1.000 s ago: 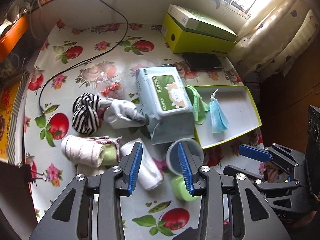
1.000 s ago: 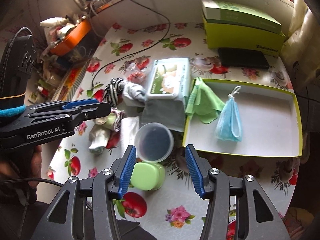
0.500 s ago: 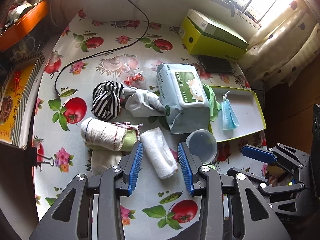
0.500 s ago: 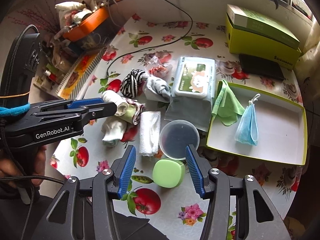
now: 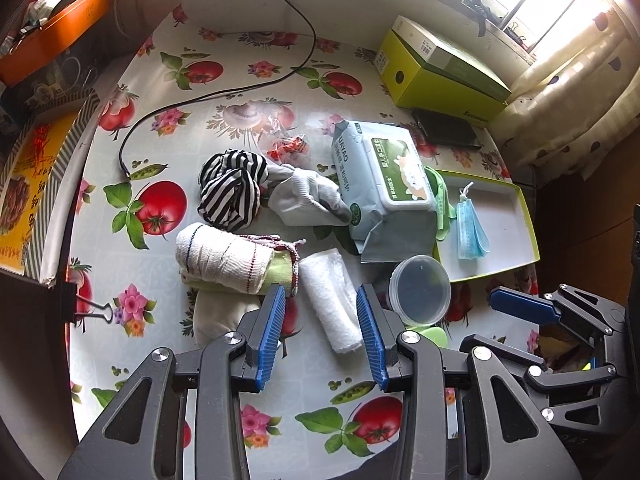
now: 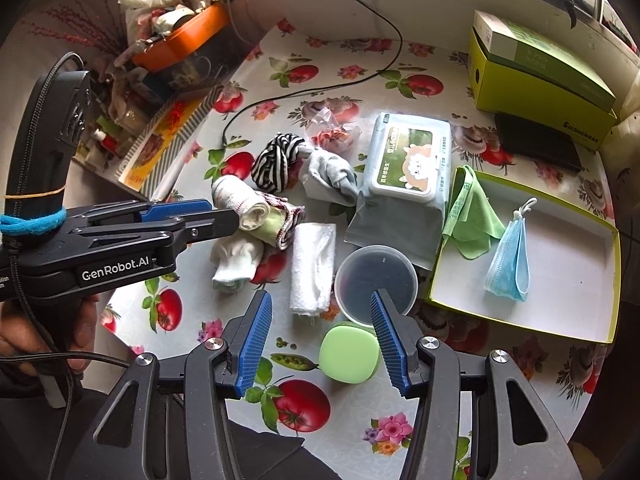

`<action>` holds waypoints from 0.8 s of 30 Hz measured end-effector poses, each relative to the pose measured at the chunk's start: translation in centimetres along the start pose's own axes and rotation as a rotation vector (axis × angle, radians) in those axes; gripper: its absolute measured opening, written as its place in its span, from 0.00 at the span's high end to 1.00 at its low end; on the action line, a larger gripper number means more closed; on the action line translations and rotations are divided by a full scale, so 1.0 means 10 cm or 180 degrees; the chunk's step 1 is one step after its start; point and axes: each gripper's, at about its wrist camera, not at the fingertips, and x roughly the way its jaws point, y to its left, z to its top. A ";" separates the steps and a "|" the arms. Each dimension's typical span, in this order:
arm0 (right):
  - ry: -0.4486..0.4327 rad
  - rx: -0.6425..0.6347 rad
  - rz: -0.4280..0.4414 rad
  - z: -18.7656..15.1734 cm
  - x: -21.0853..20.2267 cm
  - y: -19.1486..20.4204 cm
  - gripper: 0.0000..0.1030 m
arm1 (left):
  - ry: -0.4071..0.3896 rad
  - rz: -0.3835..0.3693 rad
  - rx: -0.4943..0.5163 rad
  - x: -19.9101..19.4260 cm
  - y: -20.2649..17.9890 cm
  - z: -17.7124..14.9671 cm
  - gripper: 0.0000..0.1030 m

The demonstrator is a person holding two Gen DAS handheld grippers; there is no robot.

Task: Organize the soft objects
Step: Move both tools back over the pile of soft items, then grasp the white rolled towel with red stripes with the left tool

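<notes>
On a tomato-print tablecloth (image 5: 168, 280), at nine o'clock lie a striped sock (image 5: 232, 192), rolled cloths (image 5: 224, 260) and a white towel roll (image 5: 332, 304), unsorted. The left gripper (image 5: 320, 336) and right gripper (image 6: 320, 344) hover spread and empty. At three o'clock, the green-rimmed tray (image 6: 560, 312) holds only a green cloth (image 6: 472, 216) and a blue face mask (image 6: 508, 264).
</notes>
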 end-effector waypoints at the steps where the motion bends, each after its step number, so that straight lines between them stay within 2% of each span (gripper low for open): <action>1: 0.0006 -0.0006 0.0005 0.01 0.01 0.01 0.50 | 0.0003 0.0004 -0.0011 0.00 0.01 0.00 0.62; 17: 0.0111 -0.0204 0.0069 0.21 0.25 0.22 0.50 | 0.0108 0.0088 -0.0488 0.12 0.67 -0.08 0.62; 24: 0.0134 -0.0244 0.0087 0.27 0.30 0.26 0.50 | 0.0163 -0.0080 -0.0787 0.22 0.86 -0.03 0.62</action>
